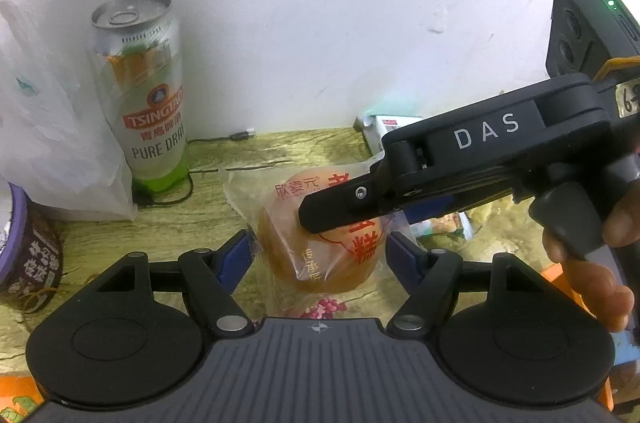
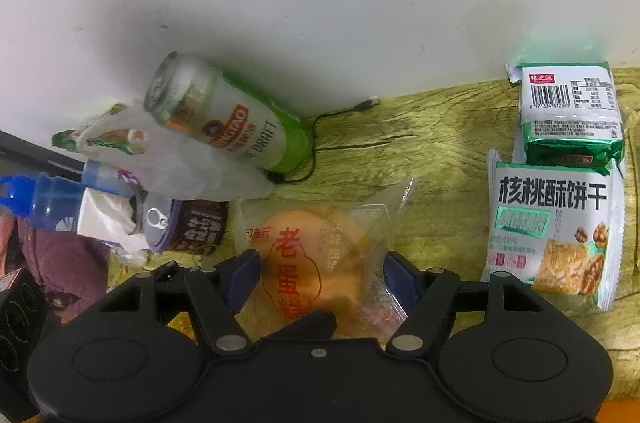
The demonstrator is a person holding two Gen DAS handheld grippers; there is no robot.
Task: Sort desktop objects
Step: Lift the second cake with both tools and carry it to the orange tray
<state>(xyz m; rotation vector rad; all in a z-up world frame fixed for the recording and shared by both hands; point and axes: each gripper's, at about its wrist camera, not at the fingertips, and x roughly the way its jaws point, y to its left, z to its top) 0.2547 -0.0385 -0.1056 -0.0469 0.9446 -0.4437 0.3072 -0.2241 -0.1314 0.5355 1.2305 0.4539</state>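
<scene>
Cake packet (image 1: 324, 239), a wrapped round egg cake, lies on the desk (image 2: 440, 127) right of the Tsingtao can (image 1: 140, 91), between both grippers' parted, unclenched jaws: left gripper (image 1: 320, 255) facing, right gripper (image 2: 320, 275) crossing above.

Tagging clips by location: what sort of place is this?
Probably a home desk against a white wall: wood-grain tabletop, beer can, wrapped cake, biscuit packs.

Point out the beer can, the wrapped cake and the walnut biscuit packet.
beer can (image 1: 150, 111), left wrist view, on the red logo of its label.
wrapped cake (image 2: 304, 263), right wrist view, on the cake under red print.
walnut biscuit packet (image 2: 552, 223), right wrist view, on its front.
</scene>
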